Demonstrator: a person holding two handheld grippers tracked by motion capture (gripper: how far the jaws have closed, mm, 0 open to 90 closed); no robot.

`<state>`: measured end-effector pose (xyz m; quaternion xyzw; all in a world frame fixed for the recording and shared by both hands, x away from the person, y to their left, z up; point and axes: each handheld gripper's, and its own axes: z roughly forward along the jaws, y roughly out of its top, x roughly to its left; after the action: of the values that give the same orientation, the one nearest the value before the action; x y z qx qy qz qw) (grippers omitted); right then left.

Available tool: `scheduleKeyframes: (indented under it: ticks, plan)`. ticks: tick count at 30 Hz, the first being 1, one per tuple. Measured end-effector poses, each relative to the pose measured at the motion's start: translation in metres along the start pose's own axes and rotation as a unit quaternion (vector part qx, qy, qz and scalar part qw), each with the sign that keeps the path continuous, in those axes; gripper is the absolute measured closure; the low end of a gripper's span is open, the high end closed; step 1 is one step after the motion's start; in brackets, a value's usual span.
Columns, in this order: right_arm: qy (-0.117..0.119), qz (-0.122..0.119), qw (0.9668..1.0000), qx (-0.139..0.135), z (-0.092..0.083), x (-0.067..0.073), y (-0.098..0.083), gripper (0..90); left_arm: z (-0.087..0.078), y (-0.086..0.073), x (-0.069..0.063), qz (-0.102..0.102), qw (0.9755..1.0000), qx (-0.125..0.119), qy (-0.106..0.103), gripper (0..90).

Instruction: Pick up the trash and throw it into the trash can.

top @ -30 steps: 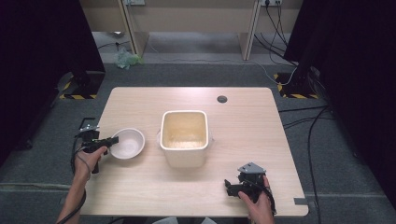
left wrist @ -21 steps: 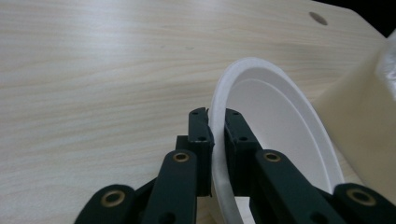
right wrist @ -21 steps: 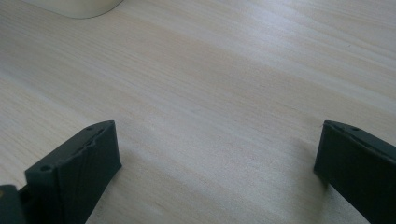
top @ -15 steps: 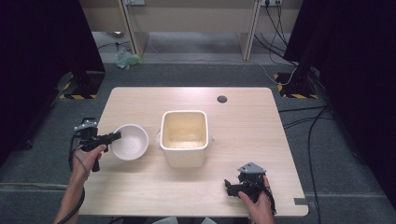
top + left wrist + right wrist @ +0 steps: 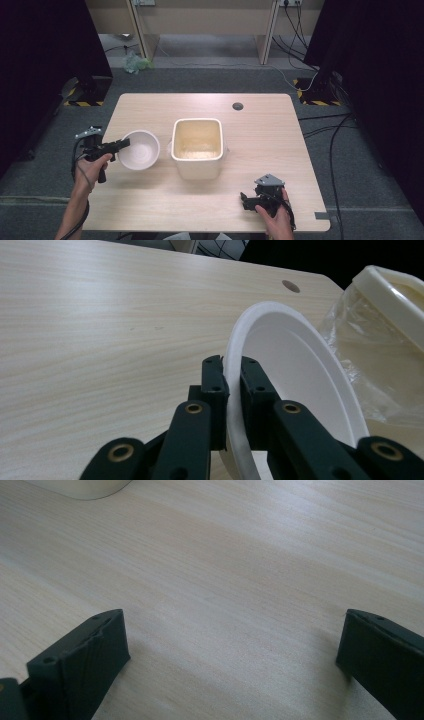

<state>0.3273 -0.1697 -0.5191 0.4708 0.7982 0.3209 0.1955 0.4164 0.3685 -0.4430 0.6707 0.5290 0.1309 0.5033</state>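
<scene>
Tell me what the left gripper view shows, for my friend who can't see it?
The left gripper has its two black jaws shut on the rim of a white bowl, tilted above a wooden table. A cream tub lined with clear plastic stands beside it.

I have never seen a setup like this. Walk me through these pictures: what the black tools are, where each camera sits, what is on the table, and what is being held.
A person sits at a wooden table holding a two-jaw gripper in each hand. The high view looks down from above. The other two cameras ride on the grippers, looking along their jaws. The left gripper is clamped on the rim of a white bowl, which is tilted beside a cream square tub lined with clear plastic. The right gripper rests open near the table's front edge, holding nothing.
</scene>
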Motion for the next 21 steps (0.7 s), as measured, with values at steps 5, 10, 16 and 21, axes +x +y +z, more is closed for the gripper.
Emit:
scheduleKeyframes:
  ticks: [5,10,16,21]
  plan:
    - [0.000,0.000,1.0000,0.000,0.000,0.000,0.000,0.4,-0.006,0.008,-0.008,0.009,0.9999,-0.009,-0.012,82.6]
    - [0.000,0.000,1.0000,0.000,0.000,0.000,0.000,0.4,-0.010,0.016,-0.013,0.012,0.9996,-0.013,-0.021,82.6]
    - [0.000,0.000,1.0000,0.000,0.000,0.000,0.000,0.4,-0.013,0.023,-0.019,0.016,0.9993,-0.014,-0.030,82.6]
    - [0.000,0.000,1.0000,0.000,0.000,0.000,0.000,0.4,-0.016,0.029,-0.023,0.024,0.9991,-0.017,-0.032,82.6]
